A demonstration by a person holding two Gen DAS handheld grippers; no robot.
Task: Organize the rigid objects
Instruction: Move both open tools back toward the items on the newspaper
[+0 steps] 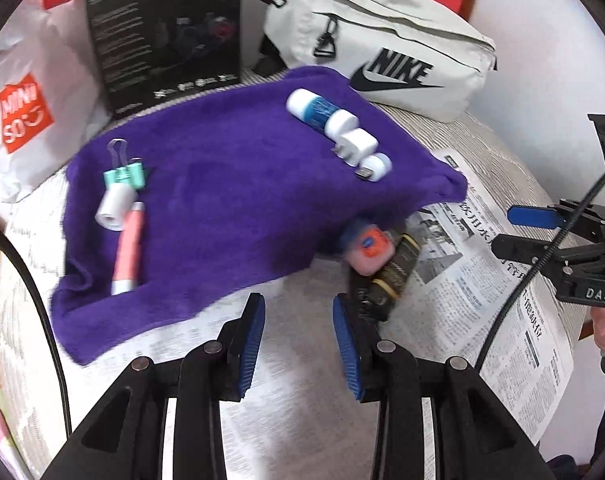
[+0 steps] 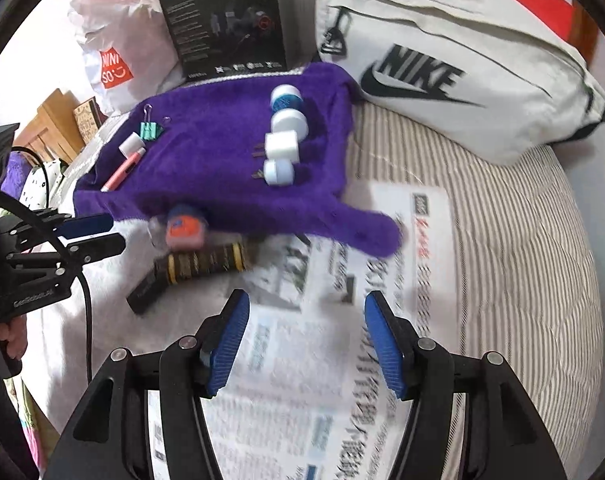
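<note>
A purple towel (image 1: 230, 200) (image 2: 222, 152) holds a white-and-blue tube (image 1: 320, 114) (image 2: 287, 108), a white plug (image 1: 356, 146) (image 2: 281, 147), a small white adapter (image 1: 376, 167) (image 2: 277, 173), a teal binder clip (image 1: 124, 176) (image 2: 150, 130), a white roll (image 1: 114, 206) and a pink pen (image 1: 128, 252) (image 2: 122, 170). A small pink jar with orange label (image 1: 368, 250) (image 2: 182, 232) and a dark box with gold bands (image 1: 386, 284) (image 2: 200, 266) lie at the towel's near edge. My left gripper (image 1: 298, 340) is open and empty, just short of the dark box. My right gripper (image 2: 304, 340) is open and empty over newspaper.
A white Nike bag (image 1: 382, 48) (image 2: 442, 64), a black box (image 1: 166, 28) (image 2: 222, 16) and a white Miniso bag (image 1: 26, 112) (image 2: 114, 64) stand behind the towel. Newspaper (image 1: 482, 280) (image 2: 342, 340) covers the striped bedding (image 2: 522, 260).
</note>
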